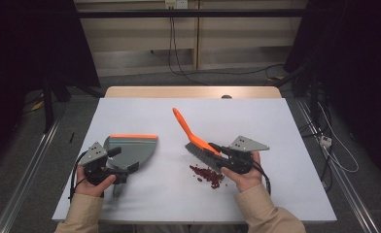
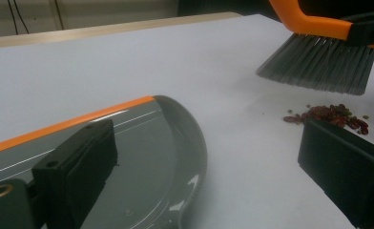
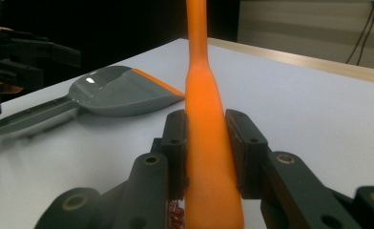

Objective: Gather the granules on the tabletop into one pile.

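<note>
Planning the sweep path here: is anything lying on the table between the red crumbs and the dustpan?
Nothing visible. The red crumbs lie under the brush held in the right hand-held gripper, and the stretch of white table between them and the dustpan is bare in the high view and the left gripper view.

Dustpan (image 1: 130, 148): glossy grey plastic, smooth, orange lip. Brush (image 1: 198, 141): smooth orange plastic handle, slight sheen, grey synthetic bristles, matt. Gripper pads (image 3: 175, 138): matt black plastic. Table (image 1: 276, 126): smooth matt white top, light wood edge. Debris (image 1: 209, 175): dull dark red bits.
</note>
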`<state>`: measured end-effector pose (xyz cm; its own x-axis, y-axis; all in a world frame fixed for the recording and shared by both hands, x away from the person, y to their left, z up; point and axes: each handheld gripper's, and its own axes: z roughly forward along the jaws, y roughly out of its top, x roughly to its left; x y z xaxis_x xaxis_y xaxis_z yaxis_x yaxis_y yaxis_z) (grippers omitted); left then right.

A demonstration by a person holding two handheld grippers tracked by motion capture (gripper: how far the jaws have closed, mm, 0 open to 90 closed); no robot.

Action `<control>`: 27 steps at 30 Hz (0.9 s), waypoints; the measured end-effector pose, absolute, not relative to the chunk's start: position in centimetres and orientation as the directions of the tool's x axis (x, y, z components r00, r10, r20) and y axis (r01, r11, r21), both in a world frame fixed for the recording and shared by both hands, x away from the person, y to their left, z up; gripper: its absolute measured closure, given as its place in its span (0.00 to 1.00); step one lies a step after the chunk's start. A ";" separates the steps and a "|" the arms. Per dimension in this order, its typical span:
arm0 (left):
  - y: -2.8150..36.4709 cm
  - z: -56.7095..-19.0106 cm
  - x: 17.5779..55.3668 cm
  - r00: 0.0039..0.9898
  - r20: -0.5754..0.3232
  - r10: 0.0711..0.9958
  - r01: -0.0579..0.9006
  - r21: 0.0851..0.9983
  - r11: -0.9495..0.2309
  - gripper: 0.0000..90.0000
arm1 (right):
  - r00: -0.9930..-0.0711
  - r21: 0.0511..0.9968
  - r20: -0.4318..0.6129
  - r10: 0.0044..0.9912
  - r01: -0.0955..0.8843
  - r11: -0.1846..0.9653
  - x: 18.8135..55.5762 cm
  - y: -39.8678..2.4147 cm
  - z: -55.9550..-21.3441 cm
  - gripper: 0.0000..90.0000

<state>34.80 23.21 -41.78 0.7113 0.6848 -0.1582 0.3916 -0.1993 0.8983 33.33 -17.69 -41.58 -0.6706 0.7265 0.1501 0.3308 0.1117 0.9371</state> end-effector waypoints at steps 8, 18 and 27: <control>23.4 -41.7 34.7 0.712 -0.160 0.684 0.390 0.900 -0.195 0.06 | -0.651 0.929 0.197 0.733 0.362 0.072 33.2 -14.6 -42.2 0.79; 23.3 -41.7 34.8 0.714 -0.161 0.681 0.391 0.899 -0.196 0.06 | -0.636 0.920 0.236 0.735 0.390 0.043 33.3 -12.3 -42.8 0.79; 23.4 -41.7 34.8 0.714 -0.160 0.681 0.389 0.900 -0.196 0.06 | -0.619 0.904 0.261 0.741 0.426 0.038 33.3 -10.4 -44.0 0.79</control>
<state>34.78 23.43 -41.68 0.7143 0.6813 -0.1603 0.3888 -0.1959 0.9003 33.27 -10.44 -43.98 -0.6186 0.7411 0.2610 0.4265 0.0377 0.9037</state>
